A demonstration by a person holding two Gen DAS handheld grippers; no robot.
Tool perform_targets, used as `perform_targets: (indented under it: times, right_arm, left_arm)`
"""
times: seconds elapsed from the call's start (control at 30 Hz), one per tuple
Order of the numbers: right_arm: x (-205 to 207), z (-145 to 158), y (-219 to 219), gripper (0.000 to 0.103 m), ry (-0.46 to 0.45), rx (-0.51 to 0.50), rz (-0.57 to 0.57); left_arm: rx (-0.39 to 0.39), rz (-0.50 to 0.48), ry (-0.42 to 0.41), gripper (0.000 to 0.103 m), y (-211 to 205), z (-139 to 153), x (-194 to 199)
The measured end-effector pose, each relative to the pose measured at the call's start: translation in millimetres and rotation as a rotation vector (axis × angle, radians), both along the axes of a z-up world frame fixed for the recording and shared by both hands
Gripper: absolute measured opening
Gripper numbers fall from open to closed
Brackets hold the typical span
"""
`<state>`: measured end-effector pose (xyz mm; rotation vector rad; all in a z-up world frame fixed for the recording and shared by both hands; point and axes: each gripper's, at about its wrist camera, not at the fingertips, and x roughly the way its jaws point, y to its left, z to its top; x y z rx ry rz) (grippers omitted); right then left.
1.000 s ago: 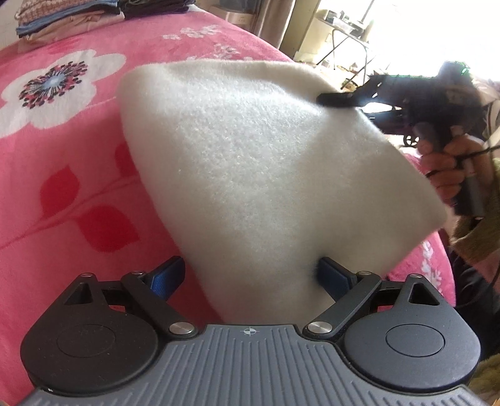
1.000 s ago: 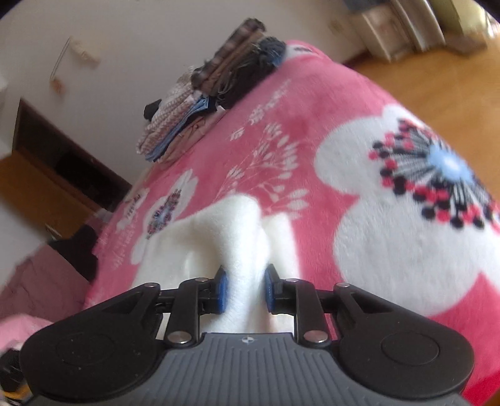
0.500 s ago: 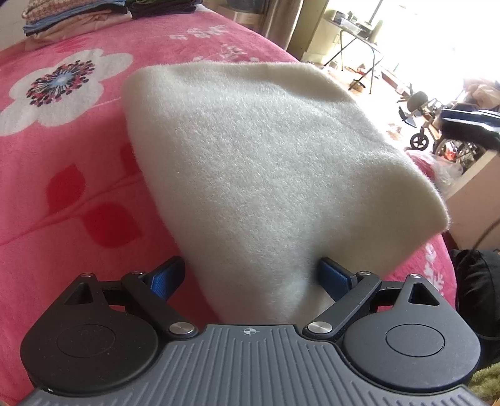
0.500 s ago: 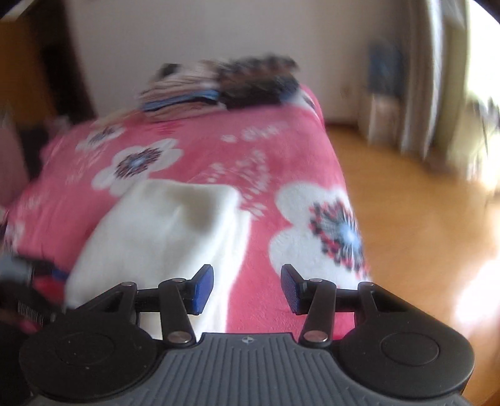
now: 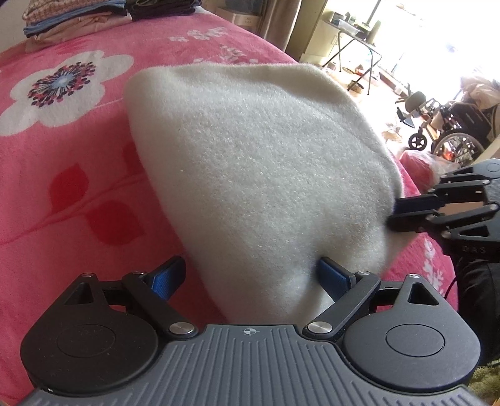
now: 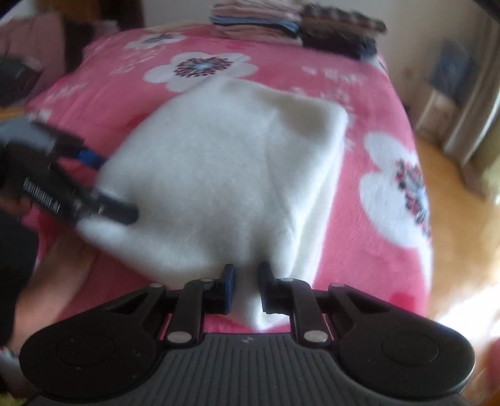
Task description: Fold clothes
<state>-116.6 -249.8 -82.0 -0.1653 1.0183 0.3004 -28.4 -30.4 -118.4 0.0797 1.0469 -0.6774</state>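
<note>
Left fingers: the left gripper [image 5: 251,276] has its blue pads [image 5: 167,278] spread wide, with the near end of the white fleece garment [image 5: 265,175] lying between them; only the right-hand pad touches the cloth, so nothing is pinched.
Right fingers: the right gripper [image 6: 243,289] has its pads [image 6: 229,287] drawn close together with a narrow fold of the garment's edge caught between them; they look clamped on it.
Same grippers, other views: the right gripper [image 5: 397,215] comes in from the right side of the left wrist view with its tips at the garment's right corner; the left gripper [image 6: 109,187] shows blurred at the left of the right wrist view, its tips at the garment's left corner.
Garment: folded into a thick white block [image 6: 231,168], it lies on the pink flowered bedspread [image 5: 62,193] near the bed's front edge.
Folded pile: a stack of folded clothes [image 5: 75,18] sits at the far edge of the bed, well apart from the garment.
Bedspread pattern: a large white flower [image 5: 62,84] lies just beyond the garment's far left corner.
Background: wheelchairs [image 5: 453,128] stand on the bright floor beyond the bed.
</note>
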Motion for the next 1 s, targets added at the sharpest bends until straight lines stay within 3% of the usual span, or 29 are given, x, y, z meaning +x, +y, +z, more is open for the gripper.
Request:
perform_targets:
  times: [0.17, 0.4, 0.7, 0.73, 0.77, 0.8, 0.83, 1.0]
  right_arm:
    - [4, -9, 0, 0.017, 0.03, -0.017, -0.007]
    - [8, 11, -24, 0.018, 0.083, 0.136, -0.103]
    - [-3, 40, 0, 0.019, -0.009, 0.01, -0.017]
    - [-2, 45, 0, 0.021, -0.028, 0.004, -0.022]
    - [-2, 50, 1, 0.029, -0.048, -0.007, -0.033]
    - [-1, 55, 2, 0.045, -0.069, -0.018, -0.043]
    - [-1, 60, 3, 0.051, -0.09, -0.029, -0.054]
    - [1, 72, 18, 0.051, -0.182, -0.142, -0.035]
  left_arm:
    - [-0.008, 0.004, 0.015, 0.092, 0, -3, 3]
    - [0.003, 0.009, -0.001, 0.092, -3, 0, -1]
    - [-0.01, 0.023, 0.011, 0.092, -5, 0, -3]
    - [-0.015, 0.025, 0.016, 0.092, -5, -1, -3]
    - [-0.017, 0.027, 0.017, 0.092, -5, -1, -3]
    - [-0.019, 0.029, 0.019, 0.092, -5, -1, -3]
    - [-0.021, 0.031, 0.02, 0.092, -5, -1, -4]
    - [-0.024, 0.032, 0.017, 0.091, -4, 0, -6]
